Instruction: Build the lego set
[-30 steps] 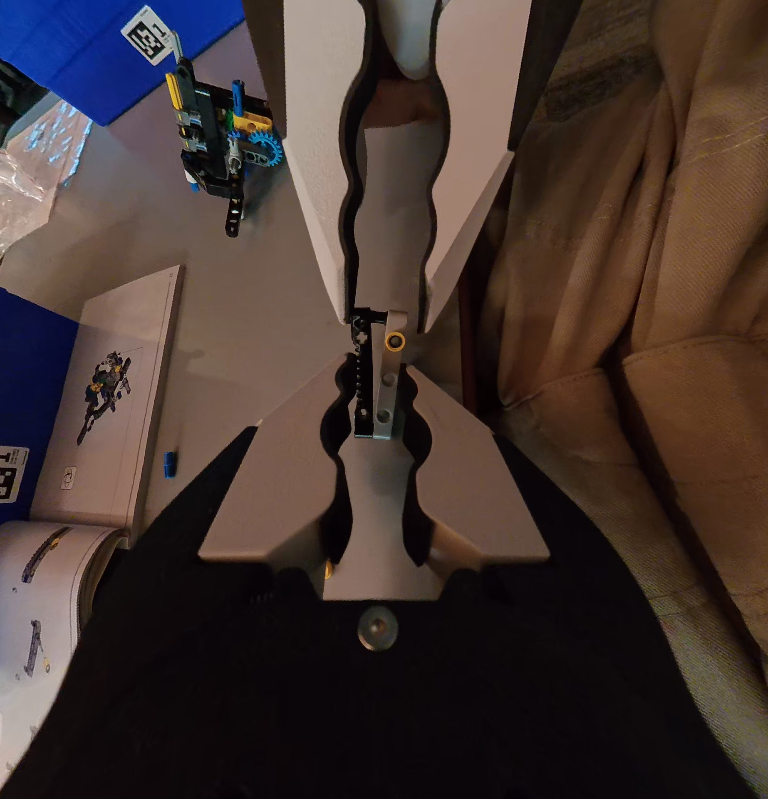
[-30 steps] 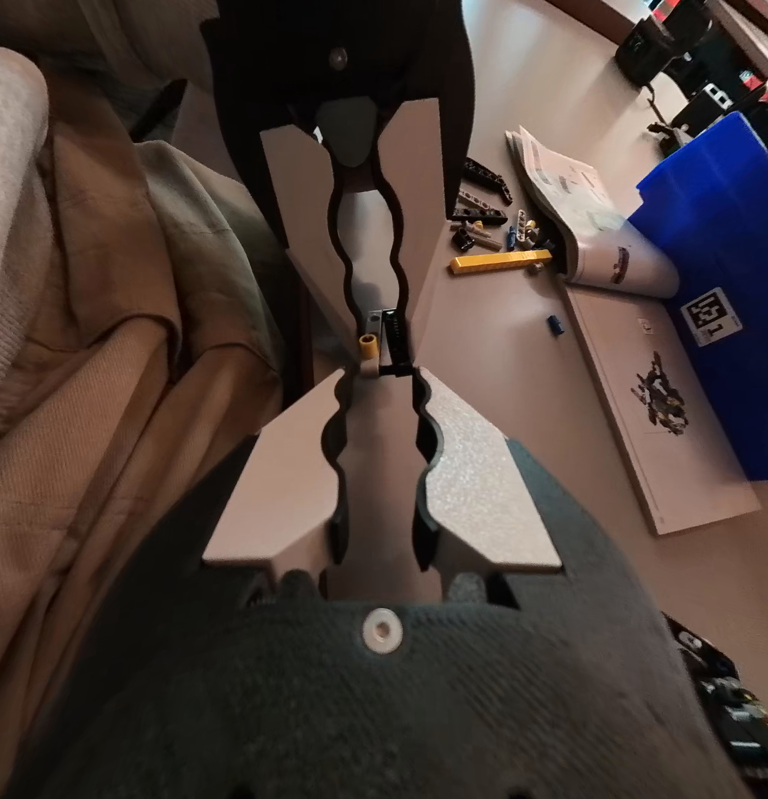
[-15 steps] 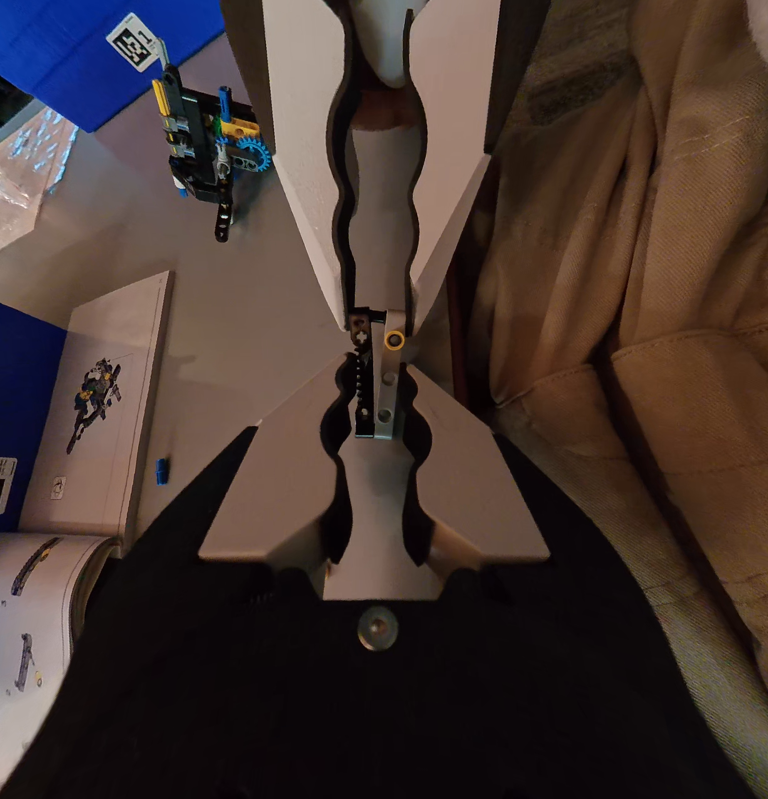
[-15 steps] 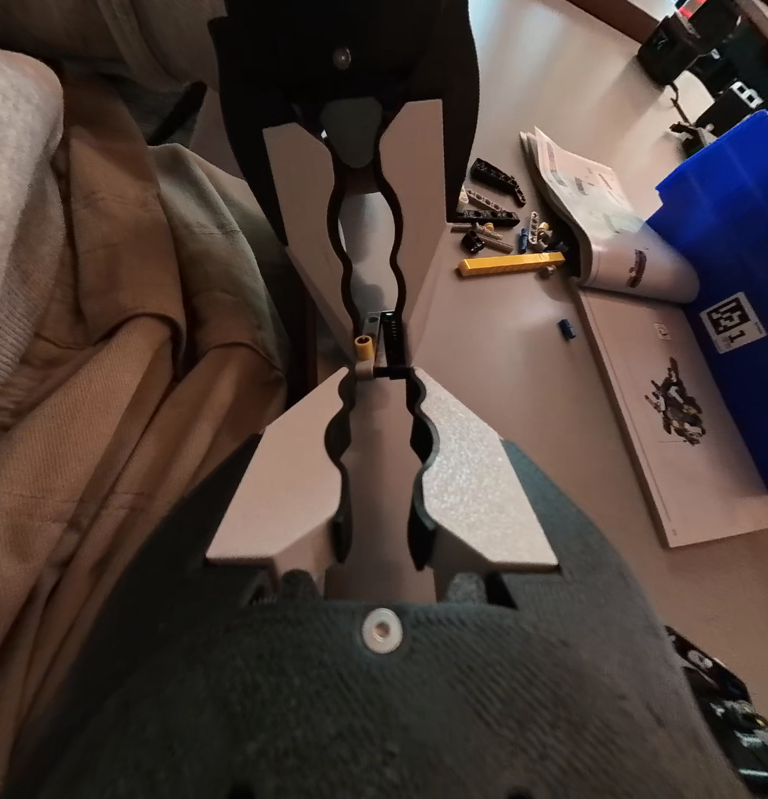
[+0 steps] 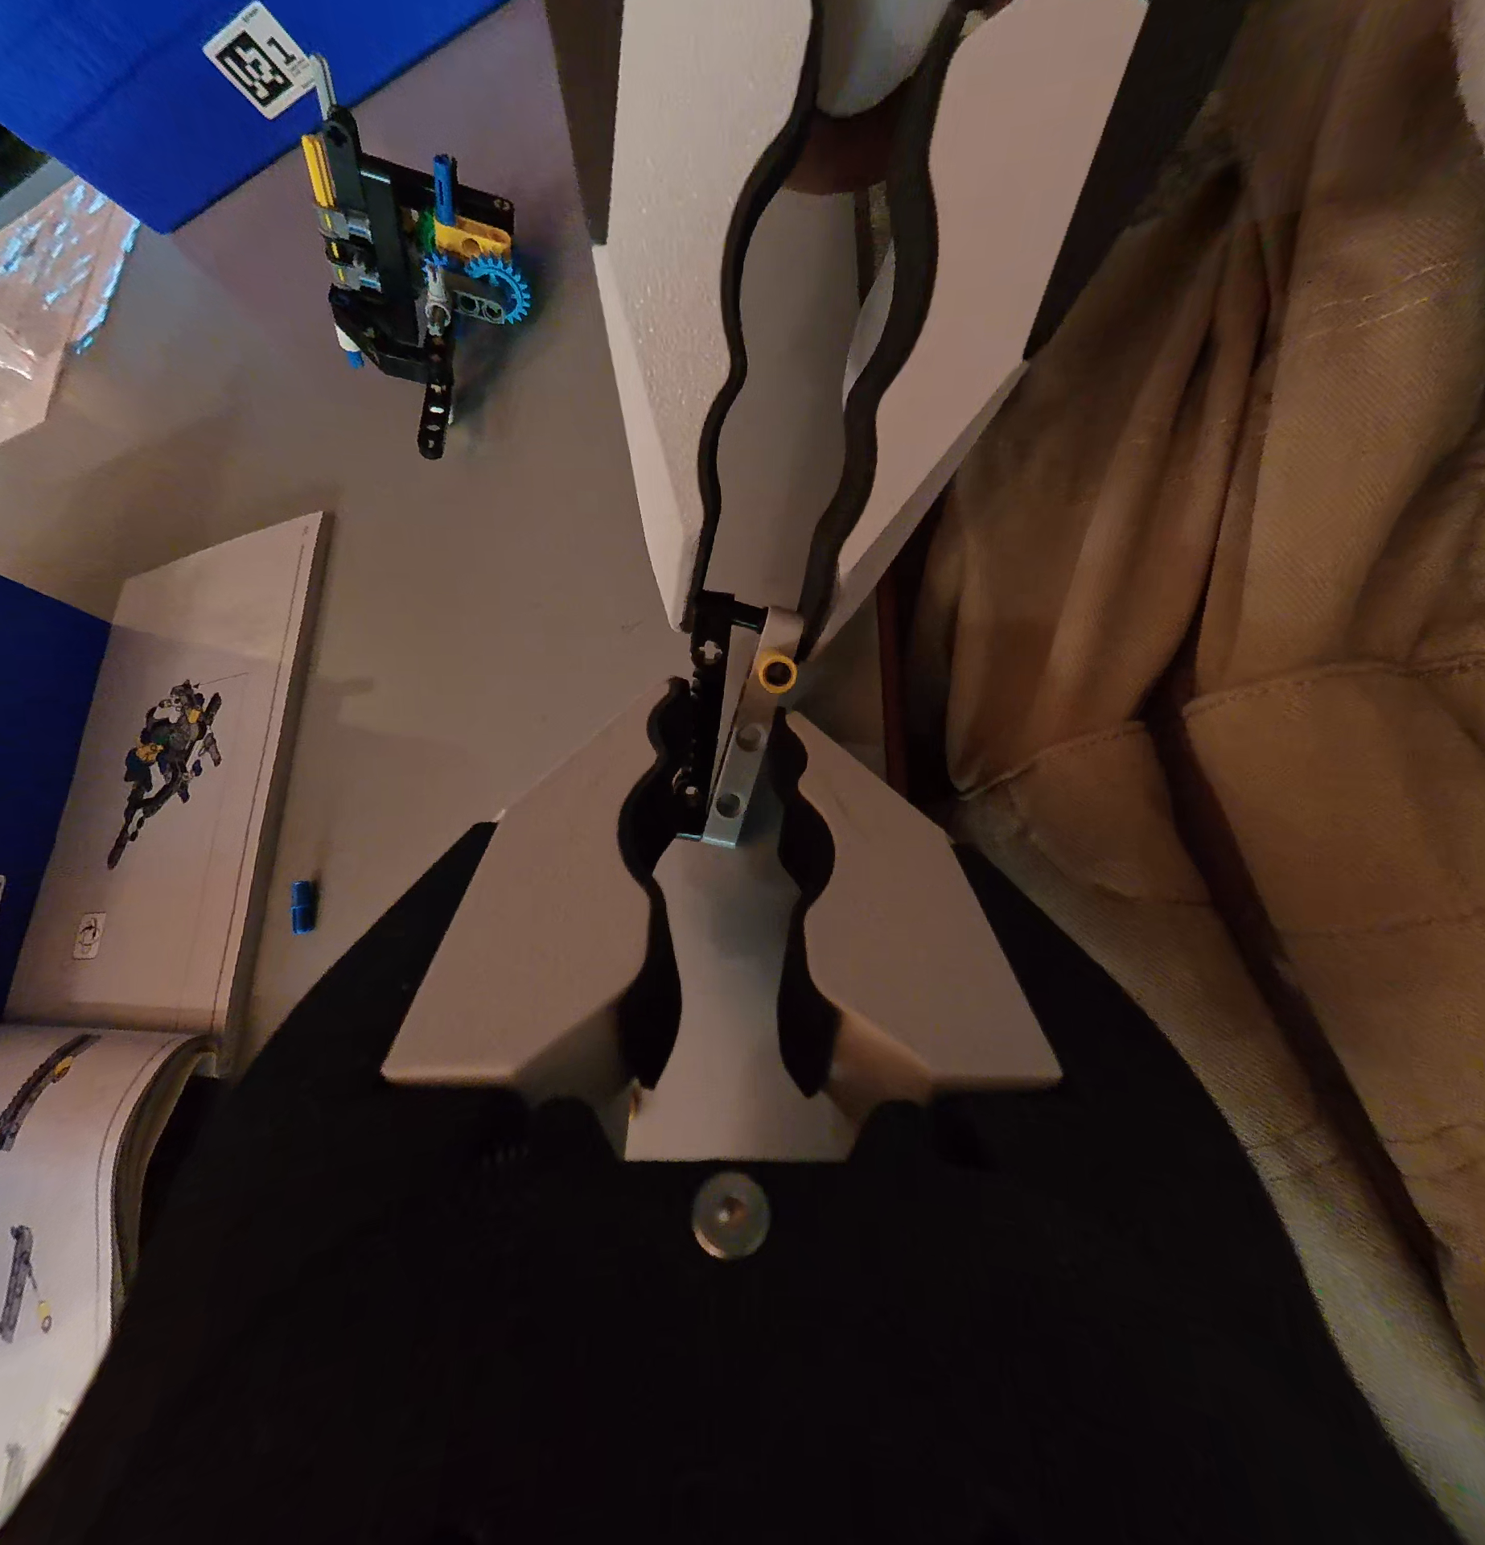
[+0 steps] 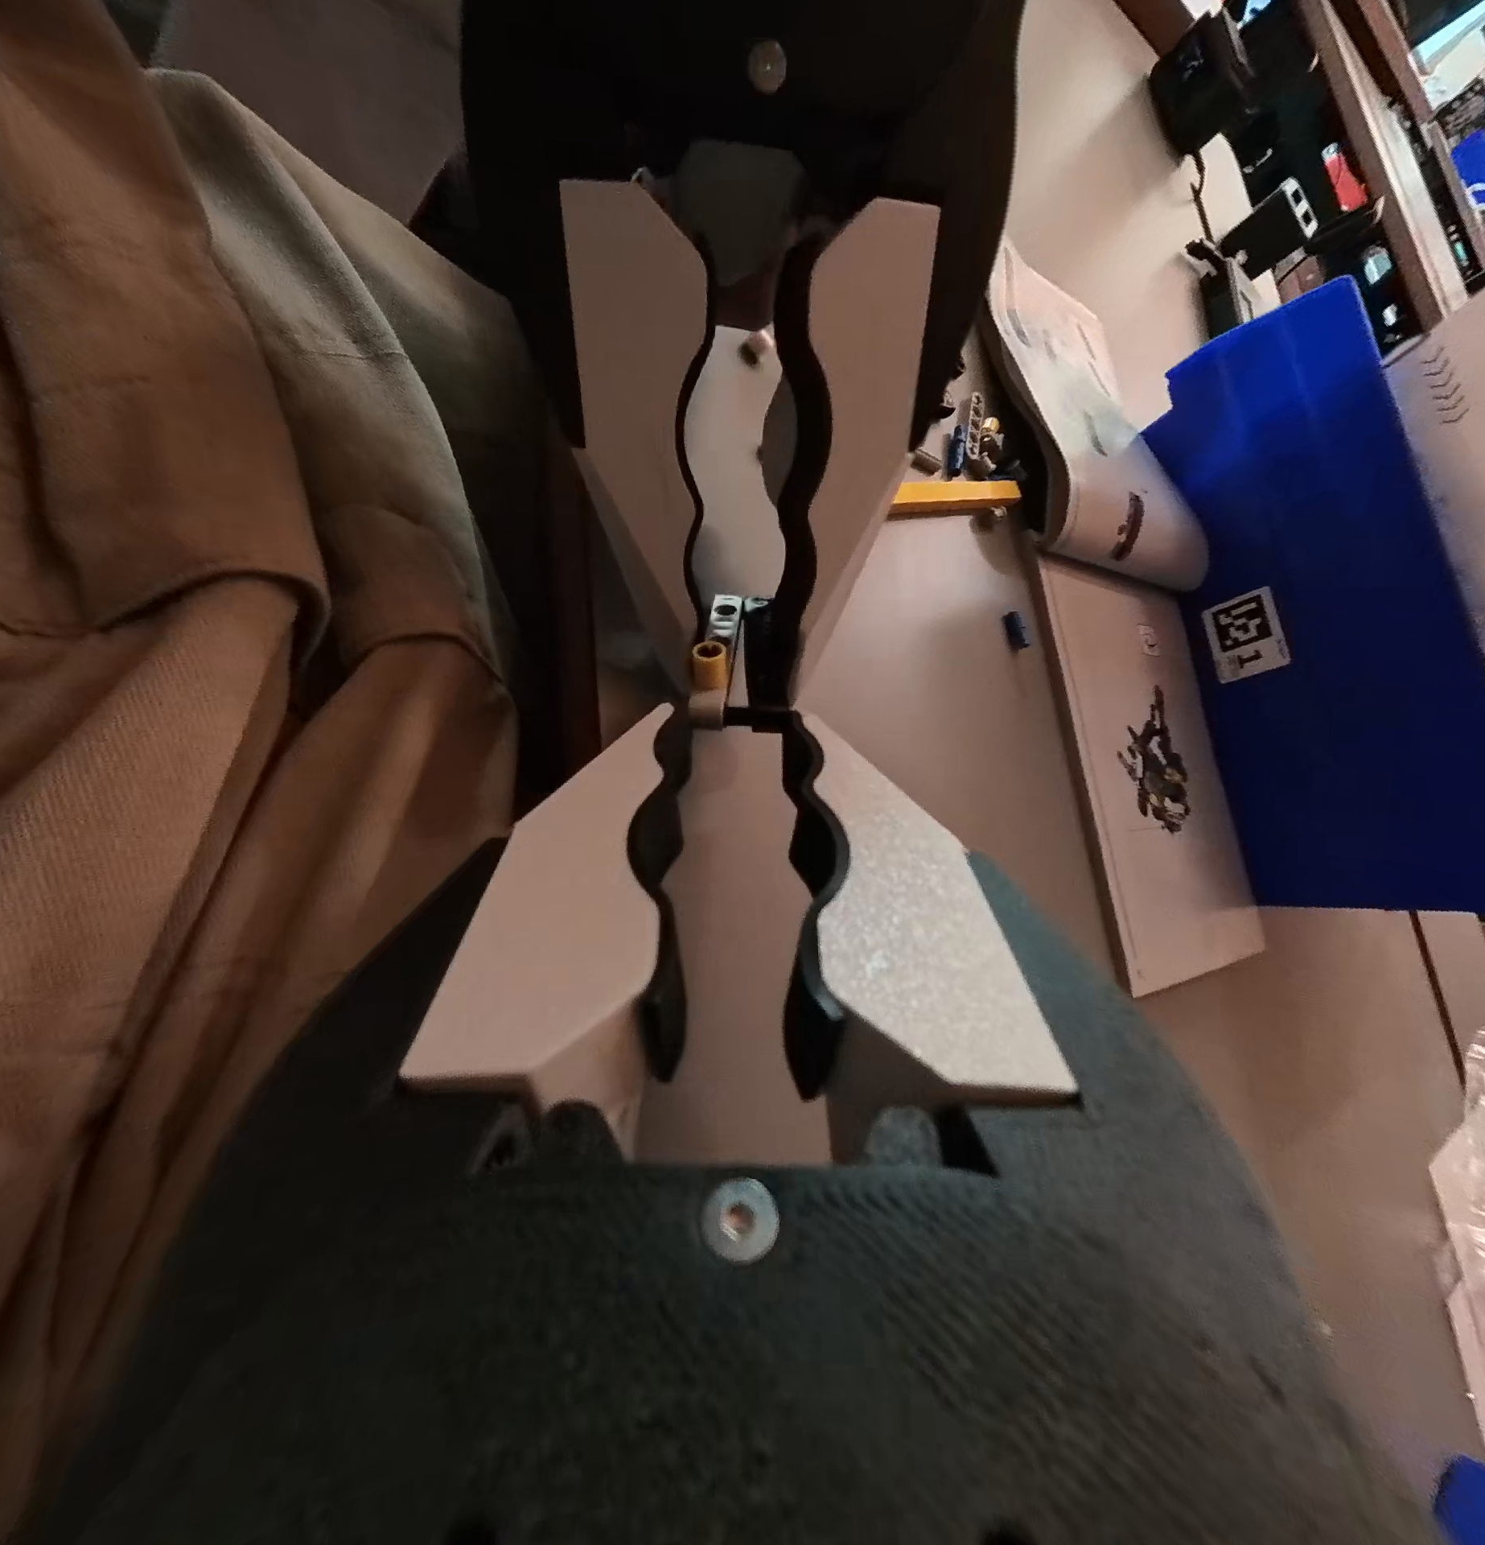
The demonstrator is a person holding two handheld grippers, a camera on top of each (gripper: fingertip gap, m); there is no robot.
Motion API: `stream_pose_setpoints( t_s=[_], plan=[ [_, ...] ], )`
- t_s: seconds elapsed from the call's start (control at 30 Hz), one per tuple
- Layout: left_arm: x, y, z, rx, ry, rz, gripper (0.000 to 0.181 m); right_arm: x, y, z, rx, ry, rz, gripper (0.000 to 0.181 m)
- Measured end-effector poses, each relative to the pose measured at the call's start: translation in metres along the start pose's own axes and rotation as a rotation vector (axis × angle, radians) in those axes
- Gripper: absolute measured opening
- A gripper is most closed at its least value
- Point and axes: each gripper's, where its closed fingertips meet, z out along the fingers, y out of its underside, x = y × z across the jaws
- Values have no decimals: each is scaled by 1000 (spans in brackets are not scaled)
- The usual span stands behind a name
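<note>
- The left gripper point(image 5: 727, 752) is clamped on a small lego piece point(image 5: 743, 740) made of a grey beam and a black beam side by side, with a yellow pin point(image 5: 778, 671) through the grey one.
- The right gripper point(image 6: 739, 721) faces it tip to tip and is closed on the far end of the same piece, pinching the black cross-bar and the grey beam's end (the wavy black pads touch the part only at the very tips).
- The piece is held in the air between the two tools, above the table edge and just beside the person's beige clothing point(image 5: 1224, 585).
- On the grey table point(image 5: 472, 543) stands a partly built model point(image 5: 413, 267) with a blue gear, well apart from the grippers.
- Nearer lie a white box lid point(image 5: 196, 794), a small blue pin point(image 5: 303, 905) and an open instruction booklet point(image 5: 37, 1212).
- A blue bin point(image 6: 1324, 602) stands beyond the lid, and loose parts with a yellow beam point(image 6: 956, 495) lie by the booklet.
</note>
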Motion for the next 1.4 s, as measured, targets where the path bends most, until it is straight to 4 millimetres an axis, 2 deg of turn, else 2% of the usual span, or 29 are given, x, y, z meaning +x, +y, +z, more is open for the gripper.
stream_pose_setpoints(
  t_s=[0.23, 0.33, 0.43, 0.53, 0.7, 0.8, 0.87, 1.03, 1.27, 1.4],
  plan=[
    [-2, 0, 0, -5, -19, 11, 19, 2, -2, 1, 94, -29, 180, 24],
    [-1, 0, 0, -4, -22, 24, 19, -5, -5, -5, 139, -98, 229, 39],
    [0, -1, 0, 0, -20, 37, 19, -1, -9, -11, 184, -172, 328, 32],
    [1, -1, 1, 3, -18, 48, 19, 5, -17, -14, 220, -336, 427, 19],
    [0, -2, 2, 12, -3, 65, 19, 9, 0, -5, 20, -594, 434, 36],
    [0, -2, 2, 15, 1, 73, 19, 6, -5, -8, -5, -744, 433, 12],
    [0, -2, 2, 17, 6, 77, 19, 6, -5, -8, -33, -797, 442, 10],
    [0, -3, 2, 19, 7, 80, 19, 5, -3, -9, -60, -856, 485, 14],
    [0, -3, 2, 17, 11, 75, 19, 6, -1, -7, -33, -816, 462, 10],
    [0, -2, 2, 14, 6, 73, 19, 2, 3, -4, -35, -778, 433, 22]
  ],
)
